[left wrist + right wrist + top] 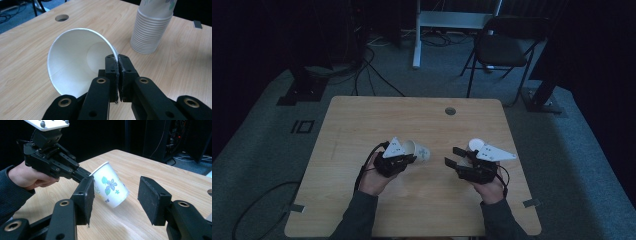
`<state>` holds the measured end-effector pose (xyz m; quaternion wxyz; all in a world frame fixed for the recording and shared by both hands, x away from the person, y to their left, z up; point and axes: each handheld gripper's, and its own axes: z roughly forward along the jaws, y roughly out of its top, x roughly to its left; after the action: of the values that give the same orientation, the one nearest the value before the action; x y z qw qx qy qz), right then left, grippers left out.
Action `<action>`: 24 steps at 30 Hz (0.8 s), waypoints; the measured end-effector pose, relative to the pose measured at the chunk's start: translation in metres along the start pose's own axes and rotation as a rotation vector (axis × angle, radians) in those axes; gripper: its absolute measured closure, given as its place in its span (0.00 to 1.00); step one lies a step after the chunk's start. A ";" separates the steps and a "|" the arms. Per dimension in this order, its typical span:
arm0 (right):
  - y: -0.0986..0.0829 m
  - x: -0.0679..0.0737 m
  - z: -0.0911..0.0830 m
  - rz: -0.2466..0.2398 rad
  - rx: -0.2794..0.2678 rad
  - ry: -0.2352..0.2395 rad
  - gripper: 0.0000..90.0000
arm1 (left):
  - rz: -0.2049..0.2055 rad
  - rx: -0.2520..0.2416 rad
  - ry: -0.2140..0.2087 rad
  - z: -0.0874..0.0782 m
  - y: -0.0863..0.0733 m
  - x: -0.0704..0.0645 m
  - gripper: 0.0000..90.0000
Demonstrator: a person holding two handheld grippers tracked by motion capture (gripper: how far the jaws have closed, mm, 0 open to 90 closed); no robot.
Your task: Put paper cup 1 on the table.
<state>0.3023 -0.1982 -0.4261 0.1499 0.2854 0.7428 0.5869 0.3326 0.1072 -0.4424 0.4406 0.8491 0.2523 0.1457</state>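
At mid-table, high view: left gripper holds a paper cup on its side, base pointing right toward the right gripper; a bare gap of table lies between cup base and right jaws.
High view, stack: a white rim just behind the right gripper is probably the cup stack; dim light, so not certain.
High view, nearer hand: the cup is already in the left gripper; the right is the free one, close by and facing it.

Left gripper view, jaws: pressed together on the cup wall at the rim, one pad inside, one outside.
Left gripper view, cup axis: mouth opens toward the camera, base away; the cup looks lifted clear of the table.
Left gripper view, stack: nested cups stand upright, well beyond the held cup.

Right gripper view, jaws: spread wide, nothing between them.
Right gripper view, cup position: flowered cup hangs tilted, base down and toward this gripper, lined up with the gap between the pads but still beyond them.
Right gripper view, other hand: left gripper pinches the rim from the far side.
Judgement: a grasp of the cup body calls for the right gripper to go straight ahead along the cup's long axis.
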 end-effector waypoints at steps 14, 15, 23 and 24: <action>0.000 0.001 0.001 0.004 0.001 0.005 0.52 | 0.036 0.077 -0.007 0.008 0.000 0.003 0.97; 0.000 0.001 0.001 0.002 0.001 0.005 0.52 | 0.039 0.082 -0.005 0.008 0.001 0.003 0.97; 0.000 0.001 0.001 0.004 0.002 0.008 0.52 | 0.045 0.103 -0.003 0.011 0.000 0.004 0.97; 0.000 0.001 0.001 0.003 0.001 0.008 0.52 | 0.045 0.107 -0.003 0.012 0.000 0.004 0.97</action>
<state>0.3025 -0.1966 -0.4267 0.1458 0.2844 0.7433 0.5877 0.3416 0.1013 -0.4488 0.3917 0.8771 0.2396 0.1407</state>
